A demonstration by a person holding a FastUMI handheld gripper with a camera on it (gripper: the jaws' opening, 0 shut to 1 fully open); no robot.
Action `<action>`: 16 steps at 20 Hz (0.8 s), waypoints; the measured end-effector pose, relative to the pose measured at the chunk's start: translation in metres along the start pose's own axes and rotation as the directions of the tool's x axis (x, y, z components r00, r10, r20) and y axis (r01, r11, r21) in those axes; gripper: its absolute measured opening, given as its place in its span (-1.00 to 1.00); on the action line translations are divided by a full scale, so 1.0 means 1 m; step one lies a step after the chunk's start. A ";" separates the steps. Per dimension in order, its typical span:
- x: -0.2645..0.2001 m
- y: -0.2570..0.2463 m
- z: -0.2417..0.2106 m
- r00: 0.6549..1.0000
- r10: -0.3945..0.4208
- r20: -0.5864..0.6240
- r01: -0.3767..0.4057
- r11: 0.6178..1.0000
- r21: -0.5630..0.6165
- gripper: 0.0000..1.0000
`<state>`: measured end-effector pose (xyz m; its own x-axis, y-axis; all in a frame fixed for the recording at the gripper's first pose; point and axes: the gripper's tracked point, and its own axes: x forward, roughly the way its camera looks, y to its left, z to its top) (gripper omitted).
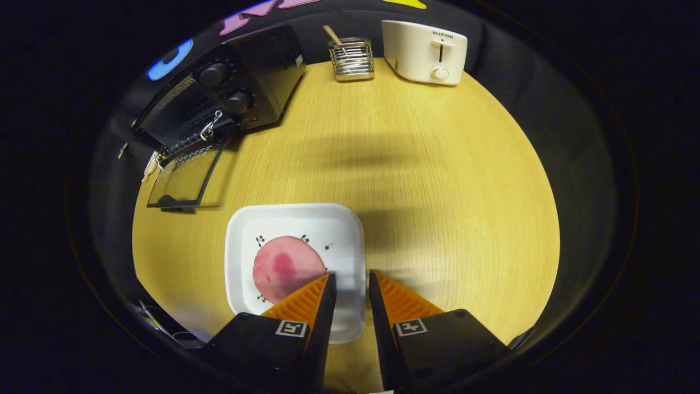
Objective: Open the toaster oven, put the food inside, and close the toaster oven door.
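The toaster oven stands at the far left of the counter with its glass door already dropped open and lying flat toward the plate. The food, a round pink slice, lies flat on a white square plate just ahead of the fingers, well apart from the oven.

The main risk appears to be the grasp itself. The slice is thin and lies flush on a smooth plate, so the fingers may skate over it, push it toward the rim, or shove the whole plate across the counter instead of catching an edge. If only a corner is nipped, the limp slice could fold or drop on the way to the oven. The open door lies between the plate and the oven cavity, so a low approach could knock it or its handle.

The gripper hangs low over the plate's near right part, pointed forward and down. Its fingers stand slightly parted with a narrow gap, pinching nothing. The left fingertip overlaps the slice's near right edge; whether it touches cannot be told. The right one is over the plate's right rim. A wire holder and a white toaster sit at the far edge, well clear.
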<state>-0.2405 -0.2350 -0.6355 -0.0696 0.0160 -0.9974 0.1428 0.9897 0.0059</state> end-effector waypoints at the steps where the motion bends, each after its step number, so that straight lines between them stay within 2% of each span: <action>1: 0.000 -0.001 0.000 1.000 0.005 -0.021 -0.005 1.000 0.001 -0.15; 4: 0.001 0.000 0.001 0.995 0.027 -0.093 -0.026 1.000 0.012 -0.20; 6: 0.013 -0.007 0.005 0.992 0.022 -0.125 -0.022 1.000 -0.003 -0.47; 8: 0.003 -0.004 0.005 0.987 0.032 -0.157 -0.032 0.999 0.000 -0.75; 10: 0.005 -0.004 0.005 0.984 0.044 -0.171 -0.050 0.998 -0.028 -0.76; 12: 0.005 -0.004 0.005 0.978 0.068 -0.195 -0.071 0.997 -0.007 -0.76; 14: 0.009 -0.003 0.008 0.963 0.141 -0.231 -0.127 0.989 0.075 -0.77; 16: 0.005 -0.001 0.003 0.939 0.222 -0.263 -0.183 0.969 0.167 -0.90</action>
<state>-0.2381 -0.2361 -0.6402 -0.2934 0.2725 -0.9163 0.3156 0.9324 0.1762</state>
